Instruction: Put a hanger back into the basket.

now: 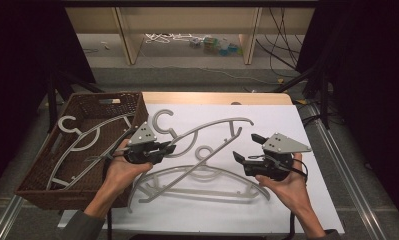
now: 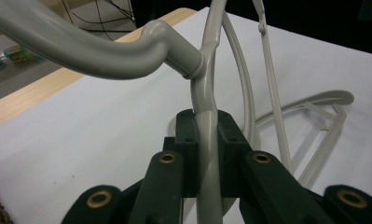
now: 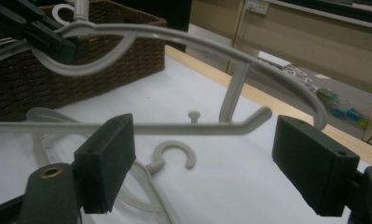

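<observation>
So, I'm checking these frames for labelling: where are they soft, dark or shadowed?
High view: dark sides, evenly lit white sheet. Left gripper view: the held hanger blurs near the left tool and its hook looms large. Right gripper view: right tool pads soft, basket sharper.

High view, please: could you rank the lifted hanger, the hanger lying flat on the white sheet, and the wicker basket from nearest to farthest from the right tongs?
1. Lifted hanger, just left of the right tongs.
2. Flat hanger, below them.
3. Wicker basket, far left.
</observation>
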Motion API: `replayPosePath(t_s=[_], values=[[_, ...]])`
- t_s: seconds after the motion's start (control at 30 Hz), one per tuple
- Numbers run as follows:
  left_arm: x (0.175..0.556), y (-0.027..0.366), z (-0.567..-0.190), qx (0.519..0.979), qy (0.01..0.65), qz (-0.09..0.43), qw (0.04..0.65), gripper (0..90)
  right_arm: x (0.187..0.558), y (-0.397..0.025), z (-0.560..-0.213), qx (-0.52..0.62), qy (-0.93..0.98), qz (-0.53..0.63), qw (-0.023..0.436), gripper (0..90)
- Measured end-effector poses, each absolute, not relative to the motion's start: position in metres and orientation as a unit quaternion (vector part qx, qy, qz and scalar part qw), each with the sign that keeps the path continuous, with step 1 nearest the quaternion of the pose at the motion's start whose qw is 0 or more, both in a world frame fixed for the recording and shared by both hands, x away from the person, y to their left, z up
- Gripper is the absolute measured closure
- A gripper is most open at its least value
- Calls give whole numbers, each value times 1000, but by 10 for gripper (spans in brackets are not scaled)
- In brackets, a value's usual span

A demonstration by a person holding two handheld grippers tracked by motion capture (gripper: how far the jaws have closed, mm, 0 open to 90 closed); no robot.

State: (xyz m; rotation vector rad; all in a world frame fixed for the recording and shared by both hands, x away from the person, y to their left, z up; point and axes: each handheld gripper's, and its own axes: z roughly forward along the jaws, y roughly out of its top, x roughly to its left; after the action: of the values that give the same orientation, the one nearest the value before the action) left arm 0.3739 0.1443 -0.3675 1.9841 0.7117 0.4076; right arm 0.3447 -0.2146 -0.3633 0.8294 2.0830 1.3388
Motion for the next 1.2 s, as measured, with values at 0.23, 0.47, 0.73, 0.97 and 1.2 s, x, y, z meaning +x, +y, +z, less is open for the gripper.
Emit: replayPosePath(t_s=[0.23,0.47,0.73,0.97,1.2], values=[[371,159,-351,790,305,170,504,815,340,-214,-374,314,759,506,263,211],[366,172,-339,774,316,169,522,815,337,-214,-383,320,766,499,250,208],[366,181,-334,764,326,166,531,815,337,-215,-389,317,766,499,253,208],[366,197,-327,748,343,178,539,815,334,-216,-392,322,764,499,252,197],[366,213,-321,736,356,189,544,815,331,-217,-394,324,763,501,249,197]])
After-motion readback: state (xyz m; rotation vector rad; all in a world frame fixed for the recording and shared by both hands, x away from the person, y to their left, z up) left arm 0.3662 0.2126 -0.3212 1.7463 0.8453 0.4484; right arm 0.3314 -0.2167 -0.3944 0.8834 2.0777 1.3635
